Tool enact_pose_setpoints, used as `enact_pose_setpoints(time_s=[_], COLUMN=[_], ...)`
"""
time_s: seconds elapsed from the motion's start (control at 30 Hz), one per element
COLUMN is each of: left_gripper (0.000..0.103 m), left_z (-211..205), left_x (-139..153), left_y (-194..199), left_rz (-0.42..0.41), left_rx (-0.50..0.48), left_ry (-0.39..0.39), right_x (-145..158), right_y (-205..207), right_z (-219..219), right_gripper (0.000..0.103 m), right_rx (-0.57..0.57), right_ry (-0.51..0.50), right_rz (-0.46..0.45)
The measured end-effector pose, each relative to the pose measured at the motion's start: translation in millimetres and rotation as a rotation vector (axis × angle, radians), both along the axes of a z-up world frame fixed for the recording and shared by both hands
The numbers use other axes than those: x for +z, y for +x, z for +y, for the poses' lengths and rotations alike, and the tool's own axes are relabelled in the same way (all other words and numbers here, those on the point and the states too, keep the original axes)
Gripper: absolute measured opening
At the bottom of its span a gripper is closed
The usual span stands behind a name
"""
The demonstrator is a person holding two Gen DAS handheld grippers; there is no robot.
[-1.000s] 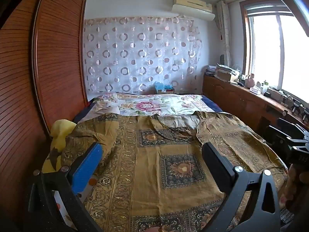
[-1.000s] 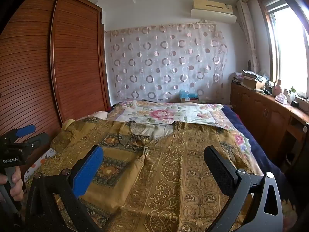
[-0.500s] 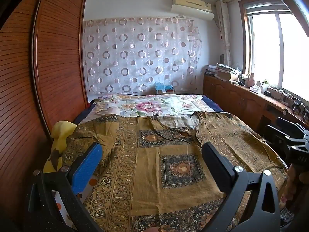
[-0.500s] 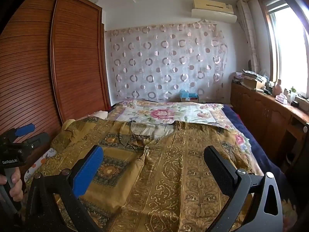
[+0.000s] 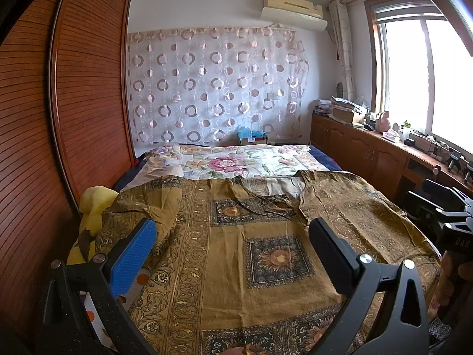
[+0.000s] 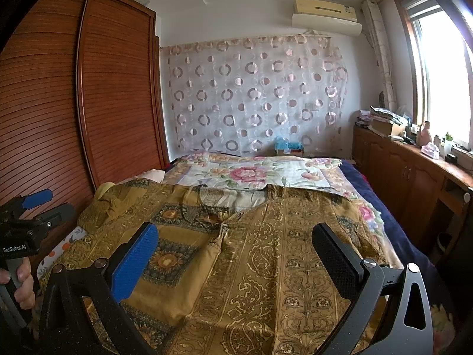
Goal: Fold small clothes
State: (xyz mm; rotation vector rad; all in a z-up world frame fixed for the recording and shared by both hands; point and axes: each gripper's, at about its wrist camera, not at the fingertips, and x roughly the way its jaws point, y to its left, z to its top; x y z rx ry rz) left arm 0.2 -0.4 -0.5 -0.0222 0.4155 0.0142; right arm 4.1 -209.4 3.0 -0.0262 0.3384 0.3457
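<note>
A mustard-brown patterned garment [image 5: 266, 236] lies spread flat on the bed, neckline toward the far wall; it also shows in the right wrist view [image 6: 266, 251]. My left gripper [image 5: 233, 230] is open and empty, held above the garment's near left part. My right gripper [image 6: 236, 236] is open and empty, held above the garment's near right part. The left gripper also shows at the left edge of the right wrist view [image 6: 38, 204], the right one at the right edge of the left wrist view [image 5: 443, 204].
A floral sheet [image 5: 236, 162] covers the far half of the bed. A yellow cloth [image 5: 94, 207] lies at the bed's left edge beside the wooden wardrobe [image 5: 74, 103]. A cluttered wooden cabinet [image 5: 384, 153] runs along the right under the window.
</note>
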Motion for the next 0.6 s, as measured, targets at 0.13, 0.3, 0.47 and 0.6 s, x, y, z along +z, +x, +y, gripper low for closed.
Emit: enact_pose_setpoints(time_s=[0.13,0.3,0.47,0.6], left_gripper=[0.103,0.103,0.103,0.103], left_z=[-0.1,0.0,-0.1,0.0], left_x=[0.1,-0.3,0.0,-0.2], left_y=[-0.2,0.1,-0.1,0.2], left_rz=[-0.001,-0.001,-0.002,-0.003], left_rx=[0.000,0.001,0.000,0.000], left_ry=[0.001,0.003,0.005,0.005], right_x=[-0.3,-0.4,-0.3,-0.4], right_y=[-0.1,0.0,0.0,0.1], right_z=[-0.1,0.1,-0.3,-0.6], right_gripper=[0.103,0.103,0.103,0.103], right_rx=[-0.001,0.000,0.001,0.000], right_ry=[-0.001,-0.002,-0.001,-0.001], right_rz=[0.000,0.000,0.001,0.000])
